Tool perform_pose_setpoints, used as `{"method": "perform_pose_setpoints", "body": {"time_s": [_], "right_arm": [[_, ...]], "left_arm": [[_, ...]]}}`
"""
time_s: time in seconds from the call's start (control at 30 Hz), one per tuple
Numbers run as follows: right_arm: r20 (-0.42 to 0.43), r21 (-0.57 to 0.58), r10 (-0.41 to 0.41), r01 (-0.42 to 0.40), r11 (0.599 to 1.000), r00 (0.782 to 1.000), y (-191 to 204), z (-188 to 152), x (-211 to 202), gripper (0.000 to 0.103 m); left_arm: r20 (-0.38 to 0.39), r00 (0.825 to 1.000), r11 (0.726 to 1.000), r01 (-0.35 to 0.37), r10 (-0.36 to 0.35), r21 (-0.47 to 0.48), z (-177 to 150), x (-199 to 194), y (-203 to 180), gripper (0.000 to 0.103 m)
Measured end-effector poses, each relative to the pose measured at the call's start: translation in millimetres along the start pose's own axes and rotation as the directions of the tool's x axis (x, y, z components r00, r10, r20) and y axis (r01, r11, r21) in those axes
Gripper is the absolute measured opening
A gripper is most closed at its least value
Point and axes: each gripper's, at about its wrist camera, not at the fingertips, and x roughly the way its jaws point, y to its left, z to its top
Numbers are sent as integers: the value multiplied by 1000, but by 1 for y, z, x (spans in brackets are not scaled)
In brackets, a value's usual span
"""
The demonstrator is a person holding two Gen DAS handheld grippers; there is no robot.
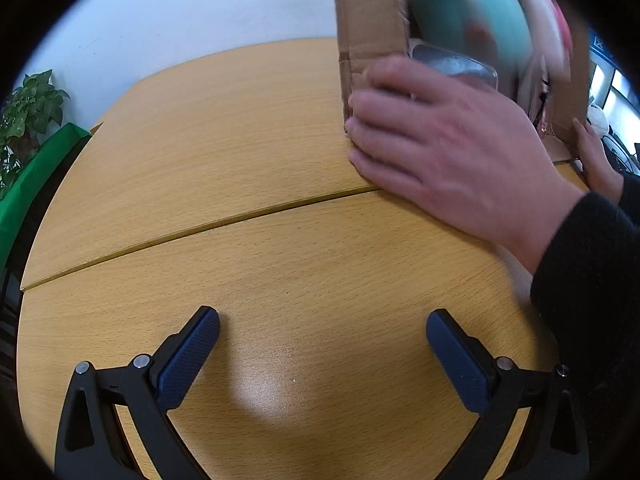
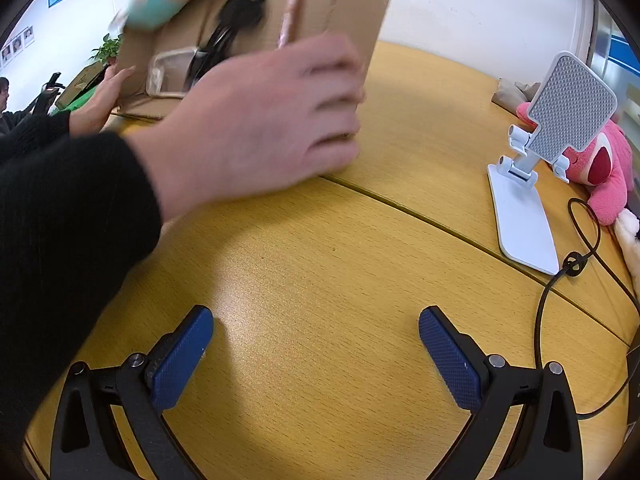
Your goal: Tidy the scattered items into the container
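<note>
Wooden desk (image 1: 248,152) under both my tongs, left tongs (image 1: 322,334) and right tongs (image 2: 316,330) gaping wide, empty; bare hands (image 1: 452,148) tip the cardboard box (image 1: 368,12).

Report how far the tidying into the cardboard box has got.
Nothing looks tidied yet. Two bare hands tip the cardboard box, and blurred items inside, a teal one among them, seem to be spilling out. Both grippers, left and right, sit open and empty over bare table. All the picking appears to remain.
</note>
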Motion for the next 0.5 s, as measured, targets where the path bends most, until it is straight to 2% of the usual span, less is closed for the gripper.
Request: {"method": "perform_pose_setpoints", "body": {"time_s": [0.5], "right_arm": [[0,0,-1,1,1000,1000,-1,0,-1,103]], "left_arm": [[0,1000,1000,0,0,-1,8,3,9,103]]}}
